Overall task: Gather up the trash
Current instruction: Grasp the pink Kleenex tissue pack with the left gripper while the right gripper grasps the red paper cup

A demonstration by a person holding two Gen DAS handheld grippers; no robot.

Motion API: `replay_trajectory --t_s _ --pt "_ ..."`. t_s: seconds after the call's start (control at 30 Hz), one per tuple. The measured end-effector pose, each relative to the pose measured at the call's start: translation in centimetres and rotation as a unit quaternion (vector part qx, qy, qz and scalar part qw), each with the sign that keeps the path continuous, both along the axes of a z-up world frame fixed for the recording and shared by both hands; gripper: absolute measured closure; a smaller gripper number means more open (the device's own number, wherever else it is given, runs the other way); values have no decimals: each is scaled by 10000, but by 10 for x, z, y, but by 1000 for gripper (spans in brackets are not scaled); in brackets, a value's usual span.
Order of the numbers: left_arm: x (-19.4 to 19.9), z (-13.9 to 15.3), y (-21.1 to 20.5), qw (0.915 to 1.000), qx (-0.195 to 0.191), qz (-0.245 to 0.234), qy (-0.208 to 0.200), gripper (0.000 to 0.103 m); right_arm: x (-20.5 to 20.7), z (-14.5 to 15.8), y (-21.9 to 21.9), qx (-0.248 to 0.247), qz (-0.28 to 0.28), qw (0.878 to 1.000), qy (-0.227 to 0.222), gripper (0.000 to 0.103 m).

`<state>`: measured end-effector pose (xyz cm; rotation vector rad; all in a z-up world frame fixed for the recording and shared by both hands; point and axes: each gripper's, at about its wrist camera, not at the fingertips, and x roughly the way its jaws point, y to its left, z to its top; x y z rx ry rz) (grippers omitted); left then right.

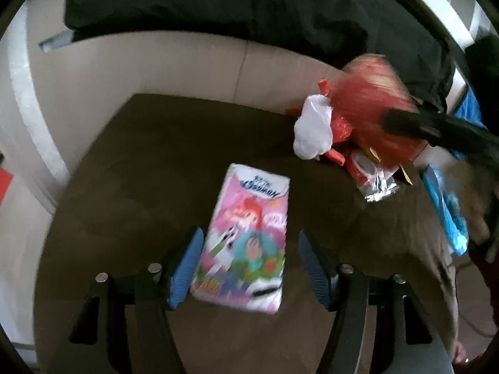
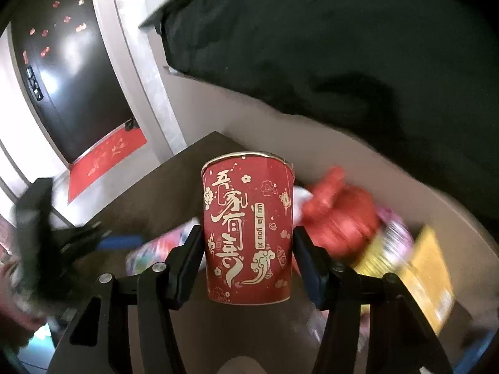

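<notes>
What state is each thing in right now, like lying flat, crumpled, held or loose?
Pink tissue pack: lying flat on the table, between the left gripper's open fingers, not gripped.
Red paper cup: upright, clamped between the right gripper's fingers.
White crumpled wrapper: loose on the table.
Silver foil packet: torn open, lying flat.

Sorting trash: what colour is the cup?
Red with gold lettering; the cup shows best in the right wrist view.

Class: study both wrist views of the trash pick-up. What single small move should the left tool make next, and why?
Probably close on the pink tissue pack: the left tool straddles it with a gap on one side, so it is not gripped. The right tool already holds the red paper cup.
</notes>
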<state>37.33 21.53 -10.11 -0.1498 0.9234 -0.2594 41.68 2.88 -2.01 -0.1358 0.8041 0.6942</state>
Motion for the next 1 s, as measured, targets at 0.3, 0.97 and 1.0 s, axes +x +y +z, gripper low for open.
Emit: replay_trajectory --t_s 0.3,0.97,1.0 --pt "27 -15 -25 9959 819 323 201 35 -57 8 -97 119 -848 9963 5 49" --pt "-49 71 -88 9946 227 735 -693 50 -123 -5 -176 516 -1329 9896 -213 48" --pt "-57 80 -97 9939 182 708 -829 50 -127 -3 -178 536 -1354 9890 -271 48"
